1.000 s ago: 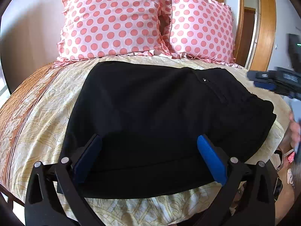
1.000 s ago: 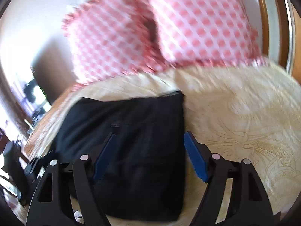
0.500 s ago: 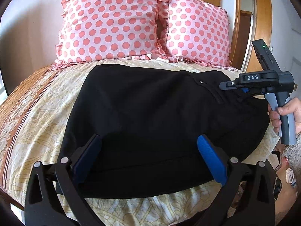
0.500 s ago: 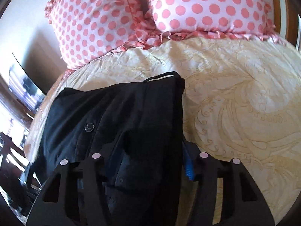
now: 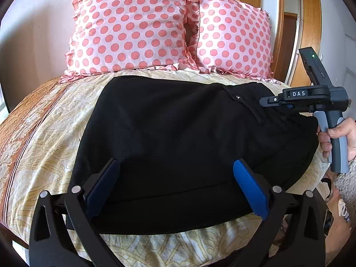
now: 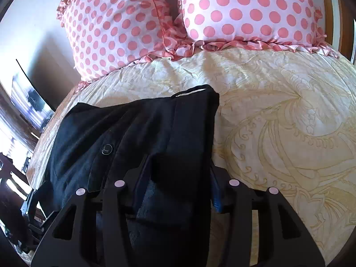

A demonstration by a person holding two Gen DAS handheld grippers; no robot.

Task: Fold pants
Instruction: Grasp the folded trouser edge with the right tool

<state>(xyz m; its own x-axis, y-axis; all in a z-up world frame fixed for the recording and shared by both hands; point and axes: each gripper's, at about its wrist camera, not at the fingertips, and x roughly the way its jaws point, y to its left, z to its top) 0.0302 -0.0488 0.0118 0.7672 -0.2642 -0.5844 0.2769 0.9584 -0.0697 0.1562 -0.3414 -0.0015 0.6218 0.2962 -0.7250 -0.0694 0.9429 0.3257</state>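
The black pants (image 5: 178, 133) lie folded on the cream patterned bedspread (image 5: 44, 146). My left gripper (image 5: 175, 178) is open, its blue pads spread over the near edge of the pants, holding nothing. My right gripper (image 6: 178, 178) is closed on the waistband end of the pants (image 6: 155, 133); cloth bunches between its pads. It also shows from the side in the left wrist view (image 5: 289, 104), at the right end of the pants, held by a hand. A button (image 6: 106, 149) shows on the pants near the waist.
Two pink polka-dot pillows (image 5: 133, 29) (image 6: 244, 9) lean at the head of the bed. A wooden door frame (image 5: 311, 44) stands at the right. The bed's near edge drops off below the left gripper. Bare bedspread (image 6: 289, 122) spreads right of the pants.
My right gripper came in to the waistband end, closed from open onto the cloth and now grips it. The left gripper stayed open and barely moved.
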